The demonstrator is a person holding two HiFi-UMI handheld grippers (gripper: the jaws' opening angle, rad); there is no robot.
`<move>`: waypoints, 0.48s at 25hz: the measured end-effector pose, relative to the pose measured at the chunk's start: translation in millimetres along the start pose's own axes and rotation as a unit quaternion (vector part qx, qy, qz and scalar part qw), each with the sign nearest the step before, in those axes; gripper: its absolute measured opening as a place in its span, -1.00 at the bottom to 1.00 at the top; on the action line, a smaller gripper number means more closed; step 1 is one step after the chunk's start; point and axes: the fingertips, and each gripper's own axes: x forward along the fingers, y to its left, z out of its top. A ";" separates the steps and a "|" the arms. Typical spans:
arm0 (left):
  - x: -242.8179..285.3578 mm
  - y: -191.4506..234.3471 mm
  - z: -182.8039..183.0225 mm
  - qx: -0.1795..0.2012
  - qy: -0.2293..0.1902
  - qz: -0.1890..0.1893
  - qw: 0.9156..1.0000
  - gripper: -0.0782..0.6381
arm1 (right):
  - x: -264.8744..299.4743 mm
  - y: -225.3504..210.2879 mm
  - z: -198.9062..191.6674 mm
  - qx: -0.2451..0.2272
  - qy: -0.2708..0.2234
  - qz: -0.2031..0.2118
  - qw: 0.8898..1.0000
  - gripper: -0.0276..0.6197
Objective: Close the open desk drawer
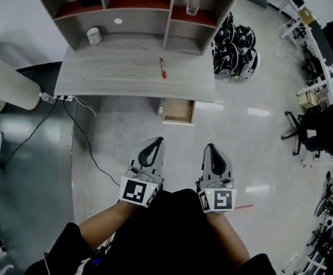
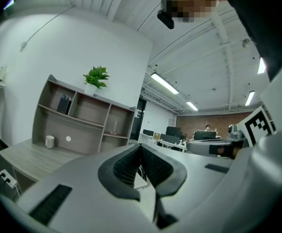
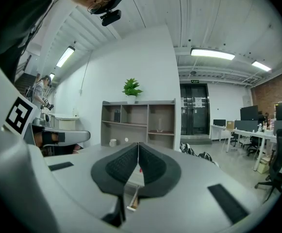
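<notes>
You have one drawer (image 1: 178, 111) to note: a shallow box with a pale rim and a light brown wooden floor. It stands open, pulled straight out toward you from under the front edge of the desk (image 1: 126, 73). It sits below the right part of the grey wood-grain top, level and square to that edge. Its rear end is hidden under the desktop. The head view looks down into its open interior.

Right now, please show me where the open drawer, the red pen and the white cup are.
open drawer (image 1: 177, 111): head view, on its inside bottom.
red pen (image 1: 163, 68): head view, middle of its body.
white cup (image 1: 94, 36): head view, on its side.
</notes>
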 end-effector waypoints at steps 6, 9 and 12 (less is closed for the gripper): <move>10.8 16.9 -13.5 0.004 0.016 0.001 1.000 -0.74 | 7.0 -8.3 -11.1 0.014 0.011 -0.013 1.000 -0.86; 16.4 22.2 -24.4 0.009 0.028 0.008 1.000 -0.74 | 9.7 -14.2 -24.5 0.002 0.026 -0.016 1.000 -0.86; 22.9 21.3 -35.8 0.011 0.042 0.017 0.999 -0.74 | 9.5 -26.3 -41.4 0.007 0.040 -0.016 0.999 -0.86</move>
